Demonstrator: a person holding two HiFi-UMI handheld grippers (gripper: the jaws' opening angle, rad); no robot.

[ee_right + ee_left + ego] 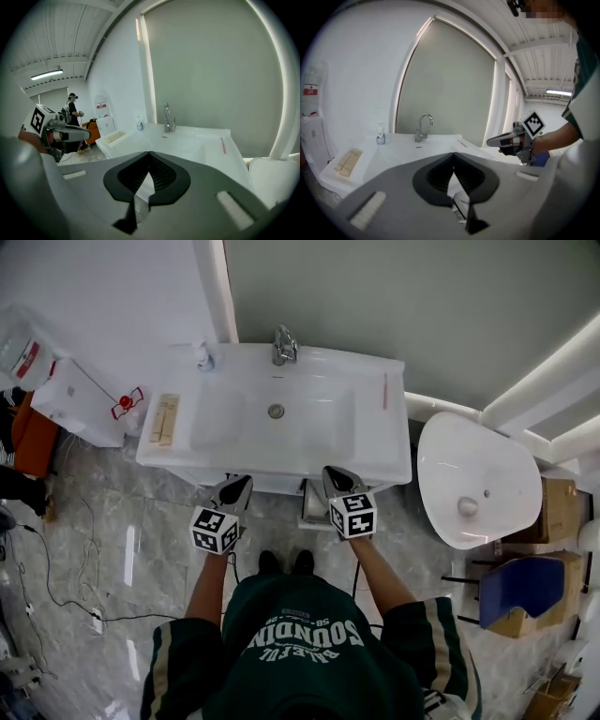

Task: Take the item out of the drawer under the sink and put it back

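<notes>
White bathroom, grey marble floor [141,549]. Left gripper [239,487] and right gripper [334,474] hover at the sink [366,442] front edge, both jaws pressed together, empty. Drawer and item are hidden beneath. The item's weight, stiffness and best hold can't be judged yet.

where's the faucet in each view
Head view: the faucet is top centre, at the back edge of the sink.
Left gripper view: the faucet is left of centre, mid-height.
Right gripper view: the faucet is just right of centre, mid-height.
Shared landmark: the small bottle stands to the faucet's left in all three.
</notes>
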